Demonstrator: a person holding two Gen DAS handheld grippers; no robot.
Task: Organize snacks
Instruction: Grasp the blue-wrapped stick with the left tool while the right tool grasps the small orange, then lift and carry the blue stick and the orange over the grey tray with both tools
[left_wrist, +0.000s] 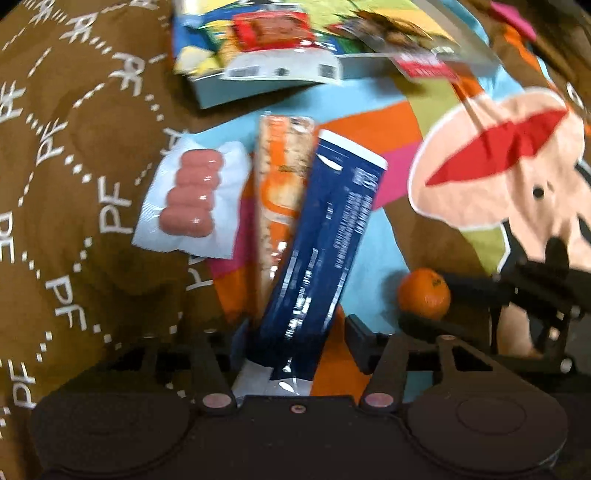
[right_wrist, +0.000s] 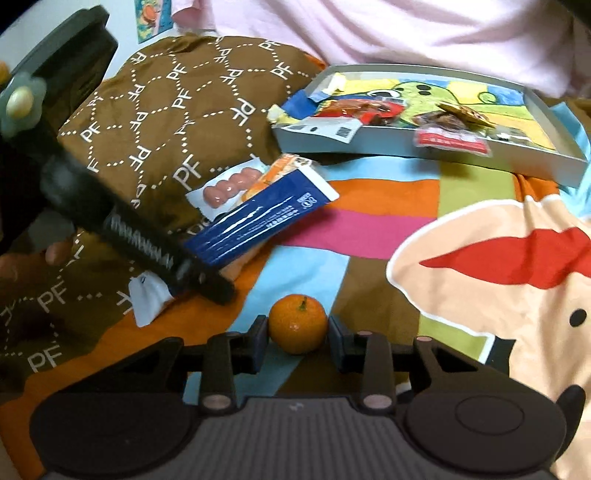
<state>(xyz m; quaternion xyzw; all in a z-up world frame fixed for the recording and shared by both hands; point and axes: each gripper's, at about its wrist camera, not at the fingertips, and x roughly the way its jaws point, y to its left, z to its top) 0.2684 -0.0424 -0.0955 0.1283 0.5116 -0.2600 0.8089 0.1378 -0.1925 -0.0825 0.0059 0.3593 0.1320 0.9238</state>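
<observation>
Patterned bedspread (right_wrist: 369, 221), brown and multicoloured, bearing all items. Grey tray (right_wrist: 546, 155), far right, holding assorted snack packets (right_wrist: 351, 110). Blue packet (left_wrist: 317, 236), centre, its near end between the left gripper (left_wrist: 295, 347) jaws, which look set narrowly about it; orange packet (left_wrist: 282, 177) beneath, sausage pack (left_wrist: 192, 195) just left. Tangerine (right_wrist: 297, 323), near centre, bracketed closely by the right gripper (right_wrist: 297, 341); contact cannot be told.
</observation>
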